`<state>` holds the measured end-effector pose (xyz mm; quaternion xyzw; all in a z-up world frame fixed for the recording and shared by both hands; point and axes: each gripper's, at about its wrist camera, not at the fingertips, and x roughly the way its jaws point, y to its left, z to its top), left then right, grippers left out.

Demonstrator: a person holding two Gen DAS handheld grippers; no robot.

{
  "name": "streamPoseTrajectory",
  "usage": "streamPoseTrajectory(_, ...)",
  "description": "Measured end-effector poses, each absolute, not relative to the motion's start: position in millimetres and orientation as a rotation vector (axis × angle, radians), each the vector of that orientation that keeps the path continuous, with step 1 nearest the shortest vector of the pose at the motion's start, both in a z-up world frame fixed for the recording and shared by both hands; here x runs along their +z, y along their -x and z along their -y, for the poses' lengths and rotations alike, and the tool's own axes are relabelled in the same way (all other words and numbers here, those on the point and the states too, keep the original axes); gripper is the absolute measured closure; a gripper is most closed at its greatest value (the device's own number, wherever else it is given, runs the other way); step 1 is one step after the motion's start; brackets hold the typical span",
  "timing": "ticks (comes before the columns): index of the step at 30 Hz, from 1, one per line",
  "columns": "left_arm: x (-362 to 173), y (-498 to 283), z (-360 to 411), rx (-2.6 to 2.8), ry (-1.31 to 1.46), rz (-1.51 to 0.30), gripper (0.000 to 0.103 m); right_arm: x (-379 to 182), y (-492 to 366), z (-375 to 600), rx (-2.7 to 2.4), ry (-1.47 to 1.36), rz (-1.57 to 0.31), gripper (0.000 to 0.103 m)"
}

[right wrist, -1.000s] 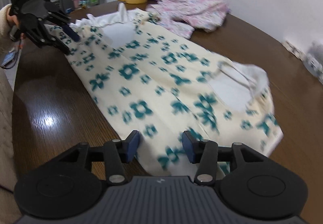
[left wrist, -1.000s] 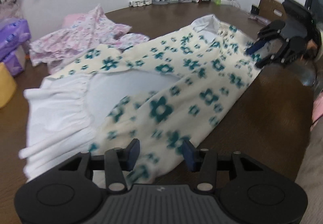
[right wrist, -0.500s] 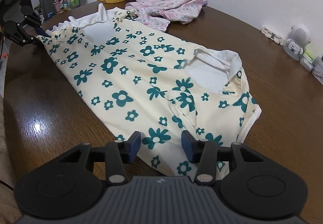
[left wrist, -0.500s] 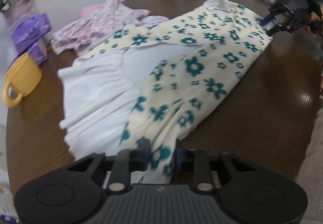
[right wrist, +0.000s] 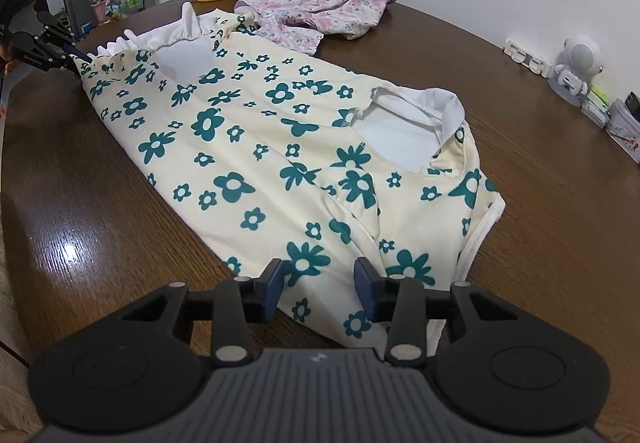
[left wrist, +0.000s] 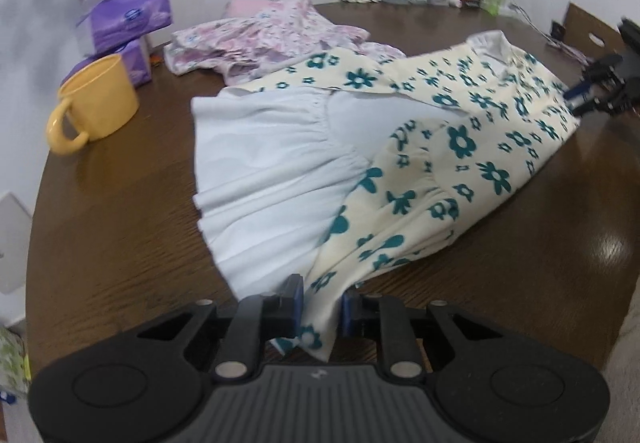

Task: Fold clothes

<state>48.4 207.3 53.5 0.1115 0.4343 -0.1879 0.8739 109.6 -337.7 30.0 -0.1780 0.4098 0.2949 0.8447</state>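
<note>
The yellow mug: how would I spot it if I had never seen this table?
Start at the dark wooden table and go to the stacked purple tissue packs by the white wall. The mug stands right in front of them, beside the white hem of the flowered dress. It is the only plain yellow thing there, with a loop handle.

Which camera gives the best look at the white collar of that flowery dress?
The right wrist view: the white collar sits close, sharp, its neck opening fully visible. In the left wrist view the collar is far off at the dress's distant end, small and blurred.
</note>
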Motion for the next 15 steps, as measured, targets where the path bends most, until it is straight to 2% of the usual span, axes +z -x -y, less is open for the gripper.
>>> streamPoseTrajectory(3, 52.8, -47.1, -213.0, -0.367, -0.204, -0.905, 0.083, 29.5, -108.0, 340.9, 0.625, 0.369, -0.860, 0.065)
streamPoseTrajectory(9, 52.1, -43.5, -218.0, -0.339, -0.162, -0.895, 0.085, 30.7, -107.4, 347.7, 0.633, 0.360, -0.854, 0.074)
streamPoseTrajectory(15, 51.6, -42.3, -214.7, -0.311, -0.156, -0.891, 0.083, 26.2, -105.1, 349.8, 0.651, 0.373, -0.822, 0.074)
